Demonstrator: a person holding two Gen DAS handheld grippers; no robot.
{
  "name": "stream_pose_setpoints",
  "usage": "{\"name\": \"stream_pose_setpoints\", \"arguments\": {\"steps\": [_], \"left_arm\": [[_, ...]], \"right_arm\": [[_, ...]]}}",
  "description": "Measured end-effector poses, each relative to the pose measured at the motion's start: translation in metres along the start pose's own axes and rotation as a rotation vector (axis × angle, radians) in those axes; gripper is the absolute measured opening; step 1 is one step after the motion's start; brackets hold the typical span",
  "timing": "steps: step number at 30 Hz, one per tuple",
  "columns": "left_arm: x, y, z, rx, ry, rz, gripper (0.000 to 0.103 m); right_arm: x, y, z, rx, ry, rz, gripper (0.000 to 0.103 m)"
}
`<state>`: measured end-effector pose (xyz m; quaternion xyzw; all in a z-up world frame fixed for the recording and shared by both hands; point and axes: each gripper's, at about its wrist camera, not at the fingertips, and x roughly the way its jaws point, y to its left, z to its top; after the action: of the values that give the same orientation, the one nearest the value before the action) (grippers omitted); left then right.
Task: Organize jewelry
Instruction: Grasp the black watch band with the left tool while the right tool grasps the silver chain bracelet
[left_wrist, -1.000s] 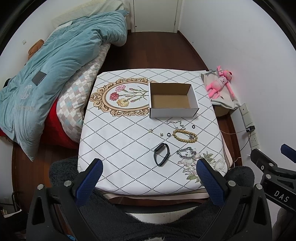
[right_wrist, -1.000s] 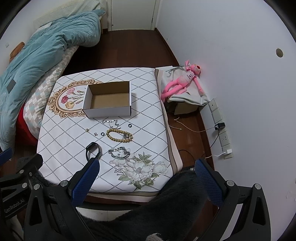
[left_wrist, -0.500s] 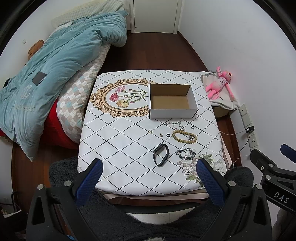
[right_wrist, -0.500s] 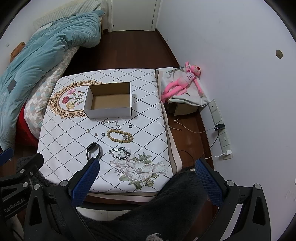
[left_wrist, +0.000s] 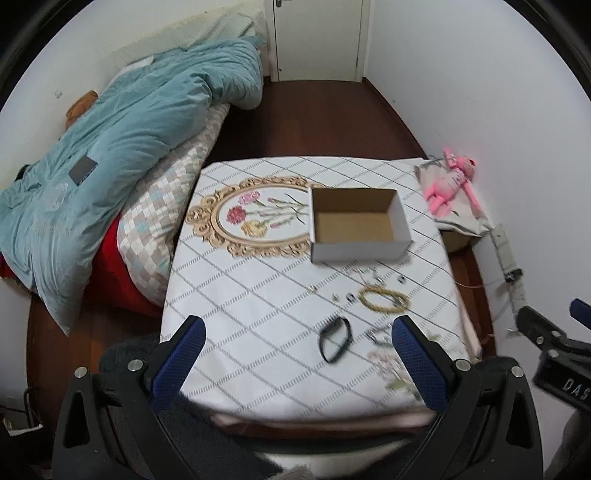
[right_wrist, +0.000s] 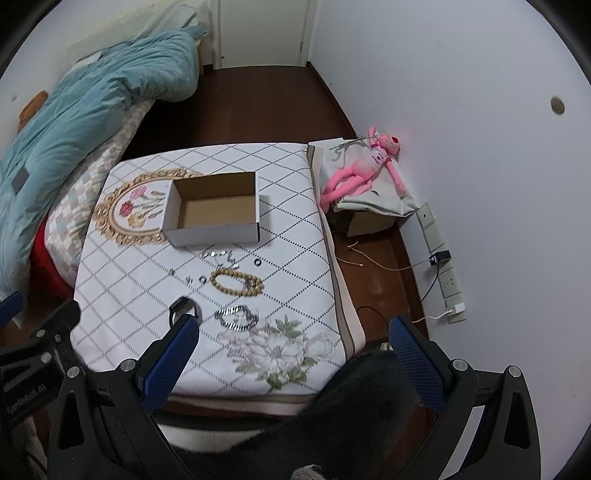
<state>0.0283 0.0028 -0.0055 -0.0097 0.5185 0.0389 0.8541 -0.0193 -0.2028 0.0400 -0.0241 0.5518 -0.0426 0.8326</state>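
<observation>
An open white cardboard box (left_wrist: 357, 224) (right_wrist: 214, 208) sits empty on the table with the patterned cloth (left_wrist: 258, 295) (right_wrist: 295, 236). In front of it lie a wooden bead bracelet (left_wrist: 384, 299) (right_wrist: 236, 282), a black band (left_wrist: 335, 339) (right_wrist: 183, 308), a silver chain bracelet (right_wrist: 236, 317) (left_wrist: 378, 334), a thin chain (right_wrist: 221, 256), a black ring (right_wrist: 258, 262) and small pieces (right_wrist: 195, 278). My left gripper (left_wrist: 295, 360) is open and empty above the table's near edge. My right gripper (right_wrist: 293, 362) is open and empty, near the front right corner.
A bed with a teal duvet (left_wrist: 110, 147) stands left of the table. A pink plush toy (right_wrist: 364, 168) lies on a covered box at the right by the wall. Power strips and cables (right_wrist: 439, 258) run along the right wall. A dark fuzzy garment (right_wrist: 351, 413) fills the foreground.
Both grippers have moved forward and lower toward the table, so the table and jewelry look larger. Nothing on the table has moved.
</observation>
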Motion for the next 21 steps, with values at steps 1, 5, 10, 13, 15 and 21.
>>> {"name": "stream_pose_setpoints", "arguments": {"steps": [1,5,10,13,15,21], "left_arm": [[0.012,0.000,0.002,0.004,-0.002,0.016,0.103],[0.063,0.005,0.002,0.011,0.060,0.033,0.102],[0.135,-0.001,-0.014,0.045,0.208,0.010,0.094],[0.170,-0.003,-0.026,0.035,0.319,-0.057,0.078],[0.186,-0.006,-0.033,0.029,0.354,-0.073,0.076],[0.211,-0.015,-0.047,0.047,0.411,-0.110,0.075]], "right_arm": [[0.012,-0.003,0.003,0.013,0.005,0.003,0.103],[0.067,-0.008,0.004,0.033,0.050,0.010,0.103],[0.150,0.000,-0.011,0.025,0.168,0.033,0.091],[0.194,0.009,-0.025,0.018,0.234,0.068,0.083],[0.217,0.017,-0.034,0.003,0.268,0.087,0.080],[0.258,0.037,-0.047,-0.022,0.314,0.107,0.071]]}}
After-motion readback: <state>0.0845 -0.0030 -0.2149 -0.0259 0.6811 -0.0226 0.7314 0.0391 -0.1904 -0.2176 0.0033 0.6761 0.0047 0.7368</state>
